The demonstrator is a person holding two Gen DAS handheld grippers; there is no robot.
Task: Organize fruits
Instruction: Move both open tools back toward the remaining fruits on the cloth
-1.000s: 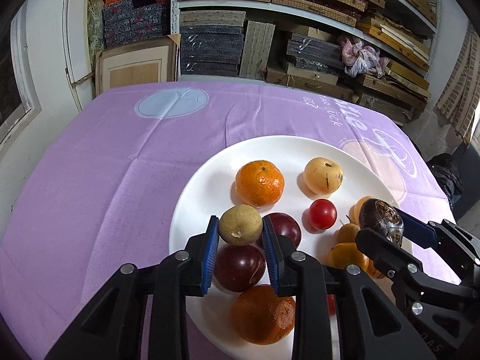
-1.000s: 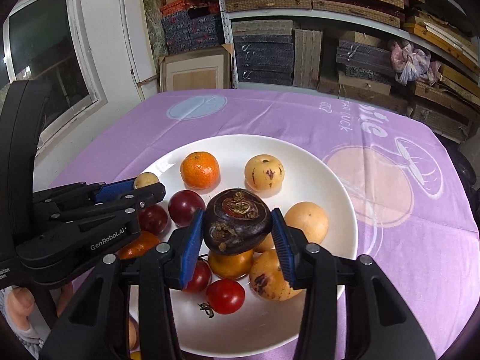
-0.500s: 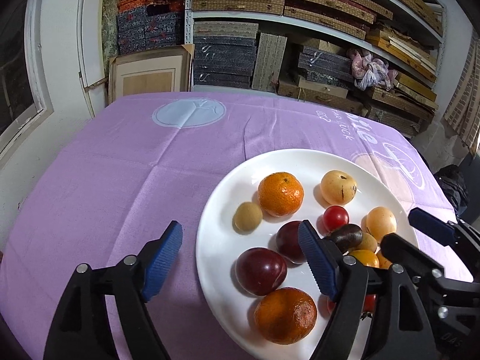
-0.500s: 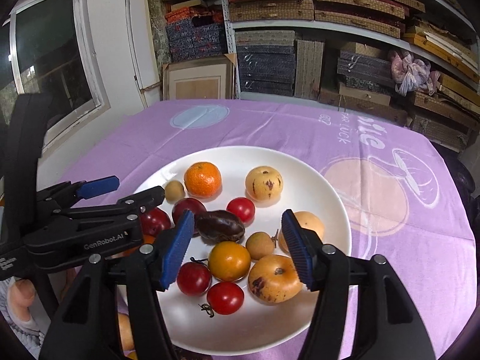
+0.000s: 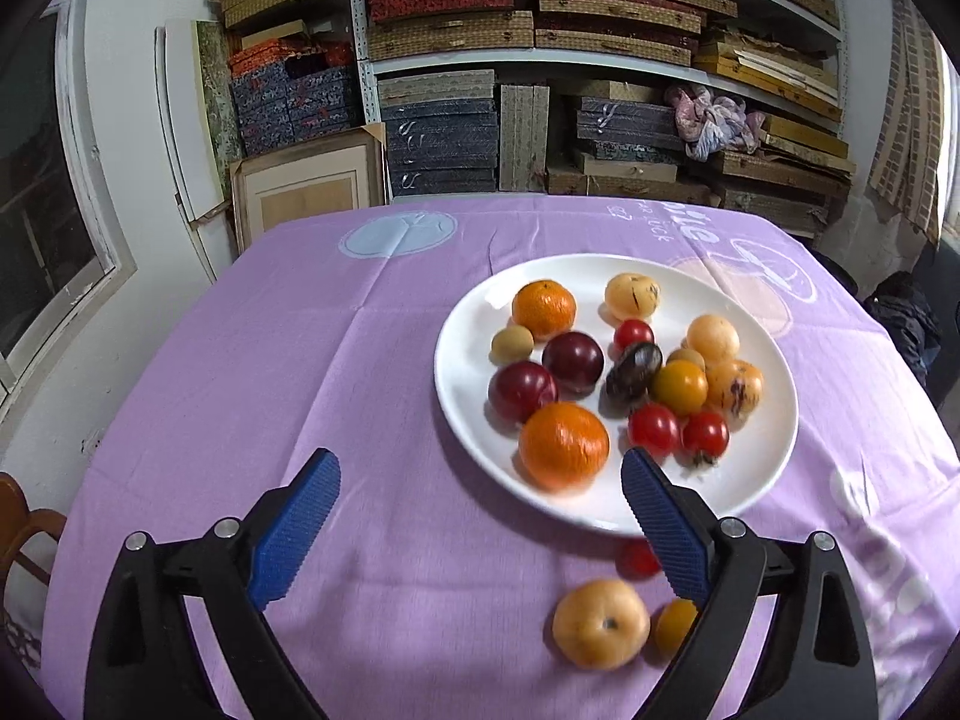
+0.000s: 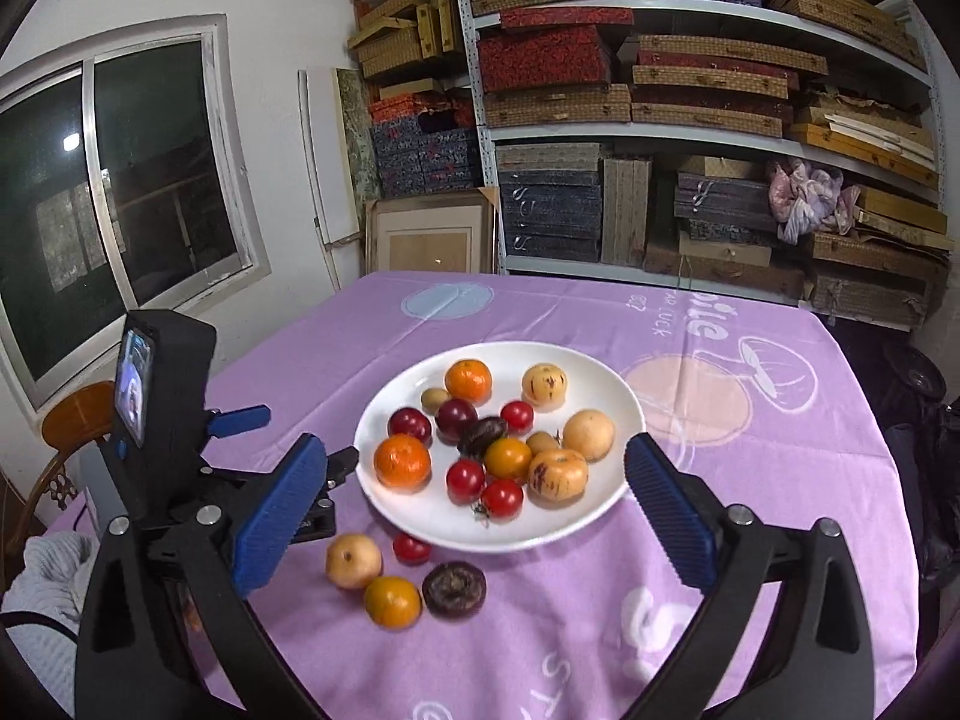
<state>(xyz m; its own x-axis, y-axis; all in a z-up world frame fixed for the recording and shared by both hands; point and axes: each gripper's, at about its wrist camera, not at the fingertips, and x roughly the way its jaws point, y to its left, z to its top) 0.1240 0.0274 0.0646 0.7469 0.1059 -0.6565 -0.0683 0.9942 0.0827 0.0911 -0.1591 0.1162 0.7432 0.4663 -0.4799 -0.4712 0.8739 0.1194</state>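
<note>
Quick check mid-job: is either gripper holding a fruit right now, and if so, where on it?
Nothing is held. The left gripper and right gripper have just been opening; both stand wide, with no fruit between the pads.

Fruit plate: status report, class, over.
Left hand-held gripper and right hand-held gripper just opened, empty. White plate loaded. Four fruits on the purple cloth, including a yellow tomato. Nothing blocking.

Even, soft indoor light fell from above; the window [image 6: 150,180] was dark, with one small lamp reflection in its glass. The plate [image 6: 600,516] showed mild glare on its rim and cast a soft shadow toward the camera. Fruit near the plate's front edge was motion-blurred in the left wrist view. Fisheye bending curved the shelves [image 5: 600,60], and black vignetting filled the corners.
</note>
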